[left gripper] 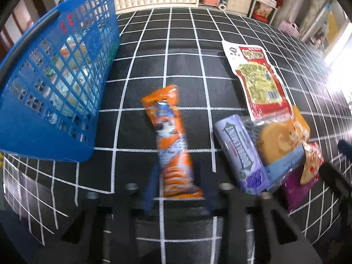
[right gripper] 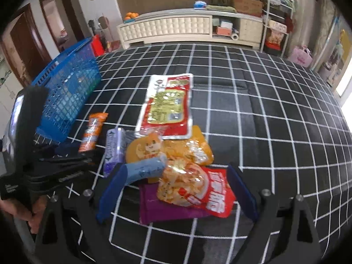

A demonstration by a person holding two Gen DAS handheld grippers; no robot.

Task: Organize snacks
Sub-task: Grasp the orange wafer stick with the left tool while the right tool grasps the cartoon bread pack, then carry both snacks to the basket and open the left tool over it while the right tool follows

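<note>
Orange bar (left gripper: pixel 171 140): long glossy wrapper with a cartoon print, flat on the checked cloth (left gripper: pixel 187 66), between the blue basket (left gripper: pixel 55 83) and the snack pile (right gripper: pixel 176 154). Its print is blurred and unreadable. Basket contents are hard to make out through the mesh. Left gripper (left gripper: pixel 176 187) is narrowed, blue fingers (left gripper: pixel 149 189) pressing the bar's near end. Right gripper (right gripper: pixel 176 189) stands wide, straddling the red bag (right gripper: pixel 204 189) and holding nothing.

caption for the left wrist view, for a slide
Left gripper closed on an orange snack bar beside the blue basket.
</note>
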